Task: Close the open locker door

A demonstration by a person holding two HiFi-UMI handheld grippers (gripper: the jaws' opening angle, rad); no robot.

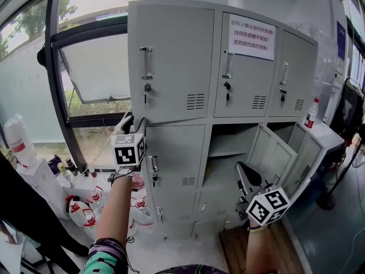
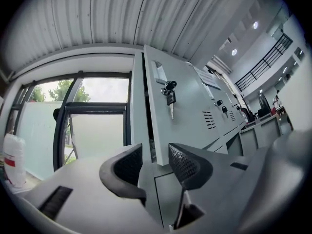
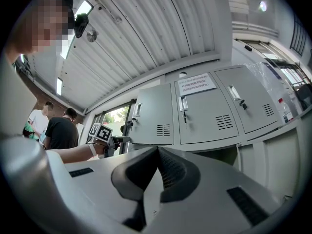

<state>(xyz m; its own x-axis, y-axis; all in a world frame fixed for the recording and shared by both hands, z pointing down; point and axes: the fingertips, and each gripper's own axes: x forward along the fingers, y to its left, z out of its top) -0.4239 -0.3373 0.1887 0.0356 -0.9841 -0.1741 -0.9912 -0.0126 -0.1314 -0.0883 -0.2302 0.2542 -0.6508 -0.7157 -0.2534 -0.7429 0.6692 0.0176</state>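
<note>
The notice (image 1: 252, 36) at upper right carries print too small to read. A dark-clothed person (image 1: 20, 216) is cut off by the lower left edge. The open locker door (image 1: 276, 153), right of centre, hides whatever lies behind it. In the left gripper view, the dark rim clips a white bottle (image 2: 13, 160) at far left.

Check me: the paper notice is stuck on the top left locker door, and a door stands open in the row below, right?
Not quite. The head view shows the paper notice on the top middle locker door, not the top left. A door does stand open in the row below.
</note>
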